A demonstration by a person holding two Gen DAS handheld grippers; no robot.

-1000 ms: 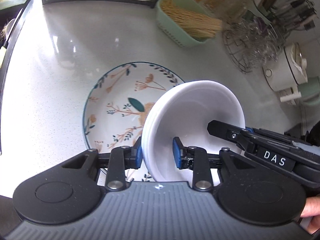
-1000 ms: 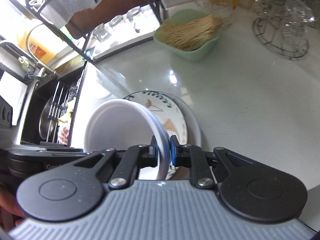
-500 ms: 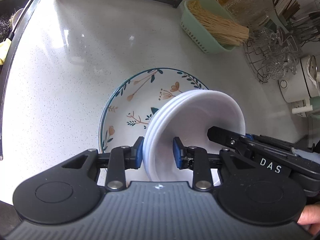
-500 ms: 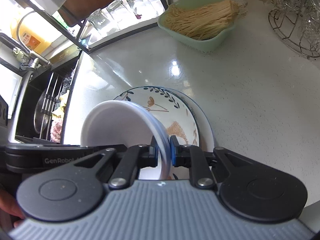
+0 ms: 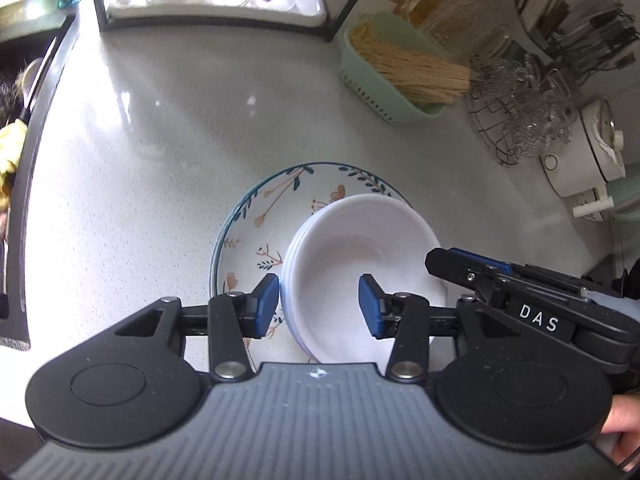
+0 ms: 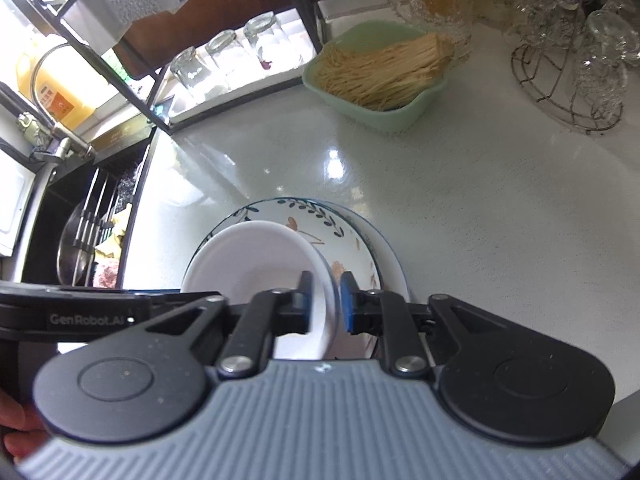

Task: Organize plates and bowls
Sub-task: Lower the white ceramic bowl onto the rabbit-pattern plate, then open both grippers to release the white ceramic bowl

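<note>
Resting in the floral plate (image 5: 256, 216) on the counter (image 5: 160, 128), white bowls (image 5: 360, 264); left gripper (image 5: 318, 304) spread wide astride the near rim, not touching; right gripper (image 6: 325, 306) pinching the opposite rim; likely glazed ceramic: stiff, slick, chippable; grip the rim.

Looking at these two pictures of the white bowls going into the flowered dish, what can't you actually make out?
- How many white bowls are nested: rims blur together, left view.
- Whether they touch the flowered dish: hidden underneath, both views.
- The dish's near edge: covered by the left hand-held gripper and the right hand-held gripper.
- The sink contents: dark, cut off, right view.
</note>
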